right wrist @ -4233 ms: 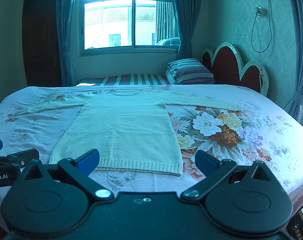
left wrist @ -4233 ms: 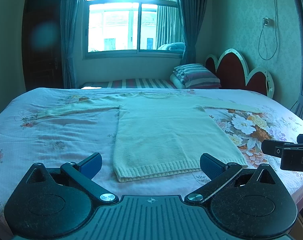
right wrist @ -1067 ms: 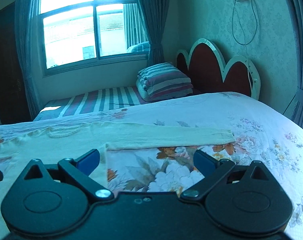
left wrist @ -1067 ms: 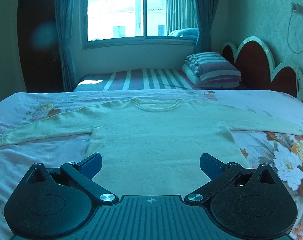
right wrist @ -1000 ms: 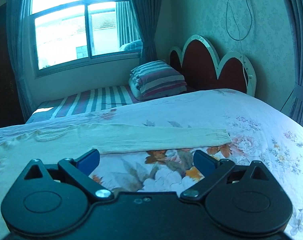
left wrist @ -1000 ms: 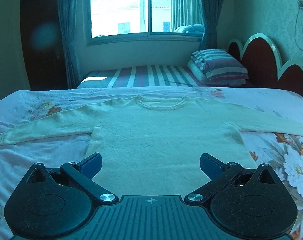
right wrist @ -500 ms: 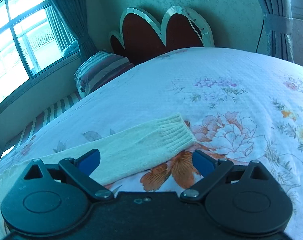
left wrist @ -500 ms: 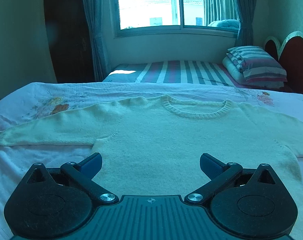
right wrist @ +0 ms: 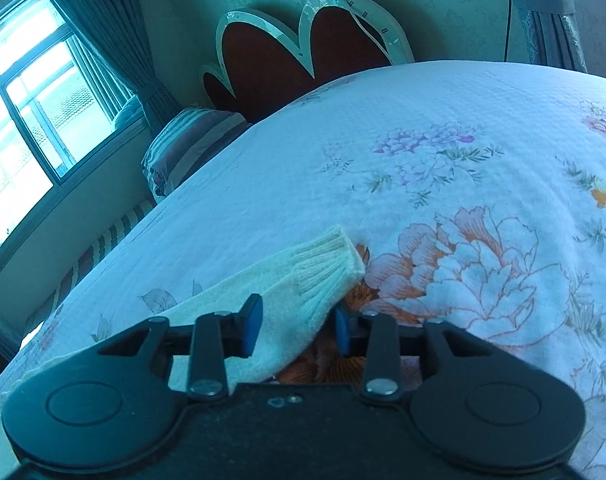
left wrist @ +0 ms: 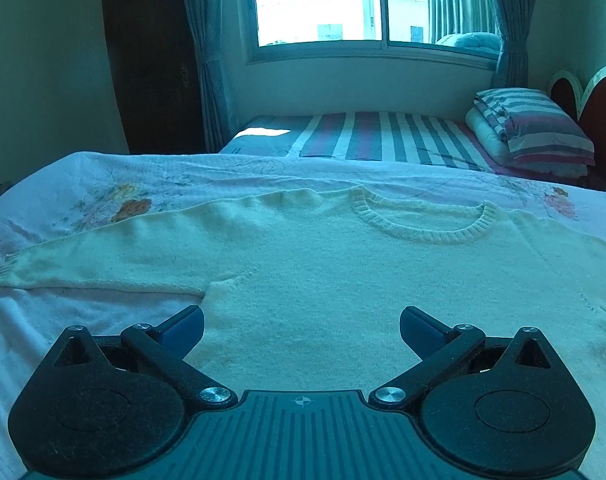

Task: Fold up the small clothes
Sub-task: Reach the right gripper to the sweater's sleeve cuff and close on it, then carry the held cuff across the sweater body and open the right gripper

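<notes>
Sweater [left wrist: 323, 280] lies flat on the bed [left wrist: 103, 184]; only the right wrist view shows its cuff [right wrist: 327, 268]. Tilted right gripper [right wrist: 297, 330] has just been closing around that sleeve; left gripper [left wrist: 301, 330] hovers spread over the body

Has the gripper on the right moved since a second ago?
Yes. The right gripper dropped toward the sleeve cuff, away from the headboard; its jaws have just been closing around the sleeve.
</notes>
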The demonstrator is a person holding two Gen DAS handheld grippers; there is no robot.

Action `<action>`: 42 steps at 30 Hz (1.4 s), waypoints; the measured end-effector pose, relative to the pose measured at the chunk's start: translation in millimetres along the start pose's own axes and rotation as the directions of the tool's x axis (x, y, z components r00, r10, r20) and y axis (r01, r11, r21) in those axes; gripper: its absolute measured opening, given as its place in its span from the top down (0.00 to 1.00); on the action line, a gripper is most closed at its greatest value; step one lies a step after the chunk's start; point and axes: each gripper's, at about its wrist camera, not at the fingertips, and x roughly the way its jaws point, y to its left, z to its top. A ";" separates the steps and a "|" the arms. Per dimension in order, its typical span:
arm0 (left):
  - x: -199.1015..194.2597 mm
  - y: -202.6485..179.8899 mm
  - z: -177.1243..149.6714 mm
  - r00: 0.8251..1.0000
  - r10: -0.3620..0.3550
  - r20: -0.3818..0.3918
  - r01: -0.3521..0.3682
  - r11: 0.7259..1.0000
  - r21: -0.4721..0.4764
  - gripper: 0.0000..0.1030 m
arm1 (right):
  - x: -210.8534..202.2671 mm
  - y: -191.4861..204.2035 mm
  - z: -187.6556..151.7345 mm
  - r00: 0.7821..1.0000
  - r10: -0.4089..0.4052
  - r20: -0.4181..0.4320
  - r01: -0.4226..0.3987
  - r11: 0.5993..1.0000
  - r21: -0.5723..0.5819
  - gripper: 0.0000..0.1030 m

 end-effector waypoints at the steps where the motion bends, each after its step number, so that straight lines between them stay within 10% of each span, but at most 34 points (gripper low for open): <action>1: 0.3 5.6 1.1 1.000 0.007 0.000 -0.007 1.000 -0.007 0.00 | 0.8 0.7 0.2 1.000 0.008 -0.006 -0.008 1.000 0.001 0.95; 11: 8.1 61.2 -6.3 0.999 -0.028 -0.016 0.028 1.000 -0.010 0.00 | -2.0 37.0 5.3 0.999 -0.031 0.032 0.033 0.995 -0.092 0.95; 17: 18.5 89.5 -10.8 0.999 -0.040 0.017 0.040 0.999 -0.007 0.00 | -25.0 123.3 -0.8 0.996 0.062 0.061 -0.045 0.970 -0.239 0.95; 33: 65.1 175.7 9.8 1.000 0.016 -0.009 -0.017 0.997 -0.081 0.00 | -36.0 363.9 -167.7 0.918 0.319 -0.234 -0.395 0.781 -0.484 0.95; 37: 71.5 170.7 13.2 0.998 -0.051 -0.022 0.048 0.993 -0.110 0.00 | -26.8 391.2 -218.0 0.869 0.305 -0.389 -0.481 0.702 -0.525 0.59; 39: 73.9 162.2 13.0 0.997 -0.077 -0.028 0.073 0.991 -0.114 0.00 | -45.9 388.4 -222.9 0.873 0.340 -0.350 -0.487 0.663 -0.569 0.57; 42: 76.7 139.7 13.5 0.992 -0.124 -0.029 0.121 0.988 -0.094 0.00 | -72.1 361.1 -198.5 0.891 0.376 -0.254 -0.453 0.705 -0.545 0.62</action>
